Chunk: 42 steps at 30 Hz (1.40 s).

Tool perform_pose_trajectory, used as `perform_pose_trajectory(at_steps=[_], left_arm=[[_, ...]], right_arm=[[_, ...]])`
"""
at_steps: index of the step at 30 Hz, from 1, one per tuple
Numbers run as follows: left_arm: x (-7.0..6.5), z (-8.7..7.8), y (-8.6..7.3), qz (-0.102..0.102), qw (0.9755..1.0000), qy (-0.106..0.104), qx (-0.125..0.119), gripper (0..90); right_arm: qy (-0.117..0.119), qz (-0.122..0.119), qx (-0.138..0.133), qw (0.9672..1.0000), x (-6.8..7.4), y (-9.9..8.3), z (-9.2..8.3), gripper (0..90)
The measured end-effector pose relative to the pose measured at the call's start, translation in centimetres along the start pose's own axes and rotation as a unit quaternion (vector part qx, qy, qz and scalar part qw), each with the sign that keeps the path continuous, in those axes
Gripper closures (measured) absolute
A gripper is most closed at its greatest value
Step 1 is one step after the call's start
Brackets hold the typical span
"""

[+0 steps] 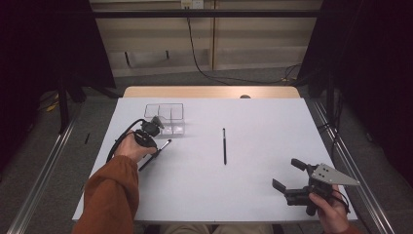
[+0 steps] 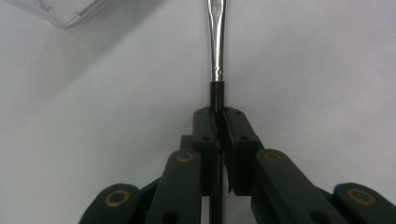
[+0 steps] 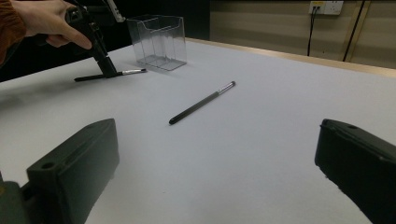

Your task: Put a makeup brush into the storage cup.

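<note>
A thin brush [image 2: 216, 51] with a black handle and a silver ferrule lies on the white table [image 1: 253, 190], left of centre. My left gripper [image 2: 219, 112] points down at it and is shut on its black handle; in the high view this gripper [image 1: 155, 152] stands just in front of the clear box, with the brush [image 1: 164, 145] slanting out from it. A second black brush [image 1: 224, 145] lies alone mid-table, also seen in the right gripper view [image 3: 201, 102]. My right gripper [image 1: 286, 173] hovers near the front right corner, open and holding nothing.
A clear plastic box [image 1: 165, 117] with compartments stands at the back left, just behind the left hand. The table's wooden far edge [image 1: 209, 91] runs behind it. Black curtains hang on both sides, and a cable [image 1: 204, 68] trails on the floor beyond.
</note>
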<state>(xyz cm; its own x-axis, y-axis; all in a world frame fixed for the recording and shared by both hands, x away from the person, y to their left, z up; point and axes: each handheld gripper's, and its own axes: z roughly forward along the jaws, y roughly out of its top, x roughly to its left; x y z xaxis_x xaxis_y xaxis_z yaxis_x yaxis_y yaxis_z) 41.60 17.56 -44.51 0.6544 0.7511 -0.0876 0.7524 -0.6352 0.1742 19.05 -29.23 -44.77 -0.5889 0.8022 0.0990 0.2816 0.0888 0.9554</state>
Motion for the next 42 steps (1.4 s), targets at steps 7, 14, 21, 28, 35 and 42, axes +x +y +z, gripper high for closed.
perform_pose_trajectory(at_steps=[7, 14, 21, 28, 35, 42], left_arm=[[0.0, -0.1, -0.3, -0.004, 1.0000, -0.003, -0.008, 84.3], [0.2, -0.3, -0.9, -0.015, 0.9996, -0.013, -0.022, 84.3], [0.6, -1.3, -1.5, -0.011, 0.9988, -0.019, -0.045, 84.3], [0.5, -1.9, -1.9, -0.005, 0.9975, -0.025, -0.065, 84.3], [0.4, -2.2, -2.4, 0.002, 0.9973, -0.027, -0.068, 84.4], [0.4, -2.7, -3.0, -0.004, 0.9955, -0.026, -0.091, 84.4]], right_arm=[[-0.002, -0.001, -0.001, 1.0000, 0.0, 0.0, 0.1, 0.0], [0.000, -0.003, -0.001, 1.0000, 0.1, 0.0, 0.1, 0.0], [0.001, -0.003, -0.001, 1.0000, 0.0, 0.0, 0.2, 0.0], [0.001, -0.001, -0.001, 1.0000, 0.1, 0.0, 0.2, 0.0], [0.000, -0.002, -0.002, 1.0000, 0.0, 0.0, 0.2, 0.0], [-0.001, -0.002, -0.001, 1.0000, 0.0, 0.0, 0.2, 0.0]])
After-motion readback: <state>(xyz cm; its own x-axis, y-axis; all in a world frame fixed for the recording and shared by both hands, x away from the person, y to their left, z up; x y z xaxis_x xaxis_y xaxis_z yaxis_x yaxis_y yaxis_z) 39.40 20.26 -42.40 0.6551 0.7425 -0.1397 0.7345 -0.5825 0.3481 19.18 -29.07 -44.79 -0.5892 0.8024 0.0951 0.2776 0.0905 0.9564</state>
